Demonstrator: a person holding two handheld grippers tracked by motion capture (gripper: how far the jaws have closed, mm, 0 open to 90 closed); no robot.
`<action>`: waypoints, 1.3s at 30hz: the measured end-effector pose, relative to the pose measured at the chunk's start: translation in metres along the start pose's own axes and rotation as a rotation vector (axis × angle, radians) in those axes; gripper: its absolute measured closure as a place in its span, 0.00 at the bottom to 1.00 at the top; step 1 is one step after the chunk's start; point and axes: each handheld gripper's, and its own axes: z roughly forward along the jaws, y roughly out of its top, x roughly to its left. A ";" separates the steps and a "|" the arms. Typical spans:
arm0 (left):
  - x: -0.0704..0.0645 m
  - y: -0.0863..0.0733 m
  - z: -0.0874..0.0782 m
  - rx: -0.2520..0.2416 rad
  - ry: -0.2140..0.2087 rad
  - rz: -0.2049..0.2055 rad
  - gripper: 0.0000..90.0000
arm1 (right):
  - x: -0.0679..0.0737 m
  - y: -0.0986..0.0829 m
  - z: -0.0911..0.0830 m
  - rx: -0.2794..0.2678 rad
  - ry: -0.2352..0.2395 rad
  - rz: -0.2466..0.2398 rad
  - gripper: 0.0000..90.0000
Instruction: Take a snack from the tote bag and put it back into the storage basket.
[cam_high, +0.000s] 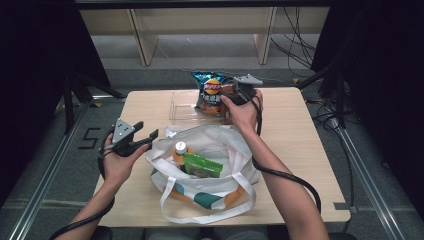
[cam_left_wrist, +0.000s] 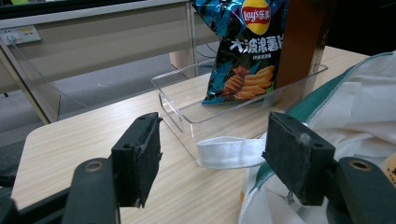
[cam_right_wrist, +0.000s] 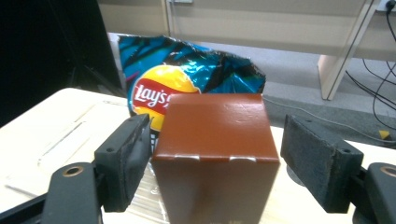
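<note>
Brown cardboard box (cam_high: 227, 92) stands upright in the clear plastic tray (cam_high: 180, 107) at twelve o'clock beside the blue crisp bag (cam_high: 210, 90), right gripper (cam_high: 231, 95) spread around it; left gripper (cam_left_wrist: 212, 163) gapes empty; box (cam_right_wrist: 215, 154) sits between parted jaws.

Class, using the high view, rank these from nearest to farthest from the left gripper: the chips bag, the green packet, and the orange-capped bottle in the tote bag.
Measured from the left gripper:
1. Orange-capped bottle, just to its right, inside the tote bag.
2. Green packet, beside the bottle, a little farther right and nearer the person.
3. Chips bag, standing in the clear tray at the table's far side.
</note>
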 end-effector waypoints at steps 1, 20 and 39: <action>0.000 0.000 0.000 0.000 0.000 0.000 0.39 | 0.000 0.001 -0.003 0.002 0.009 0.010 0.28; 0.000 0.000 -0.001 -0.001 0.006 0.000 0.39 | -0.002 0.001 -0.049 0.015 0.082 0.009 0.33; 0.000 -0.002 0.000 0.008 0.005 0.001 0.39 | 0.003 -0.008 -0.082 0.028 0.175 -0.066 0.65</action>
